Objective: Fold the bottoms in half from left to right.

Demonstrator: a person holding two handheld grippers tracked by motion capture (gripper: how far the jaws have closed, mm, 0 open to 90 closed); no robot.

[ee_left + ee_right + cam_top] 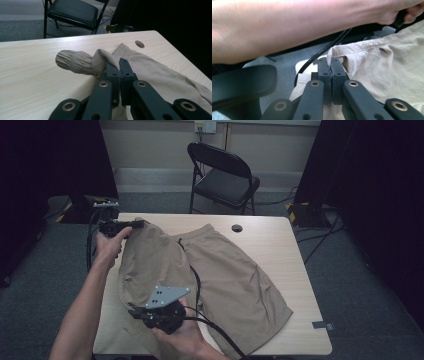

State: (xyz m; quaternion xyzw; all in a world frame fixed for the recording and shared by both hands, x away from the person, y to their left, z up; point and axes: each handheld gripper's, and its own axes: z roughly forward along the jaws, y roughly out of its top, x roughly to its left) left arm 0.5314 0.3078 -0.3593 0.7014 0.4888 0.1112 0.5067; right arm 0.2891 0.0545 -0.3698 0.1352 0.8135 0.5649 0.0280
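Note:
A pair of tan shorts (235, 275) lies spread on the light wooden table (280, 235), its left side lifted and folded over. My left gripper (137, 224) is at the table's far left corner, shut on the bunched elastic waistband (75, 62); its jaws (119, 63) are closed with fabric pinched between them. My right gripper (134, 311), with the grey plate (167, 296) on top, is at the near left, shut on a hemmed edge of the shorts (352, 53), fingertips (331, 62) pressed together. A forearm (287, 27) crosses the top of the right gripper view.
A black folding chair (225, 170) stands behind the table. A round cable hole (237, 228) sits near the far edge. Black cables (210, 325) trail over the shorts from the right gripper. Dark curtains flank both sides; grey carpet surrounds the table.

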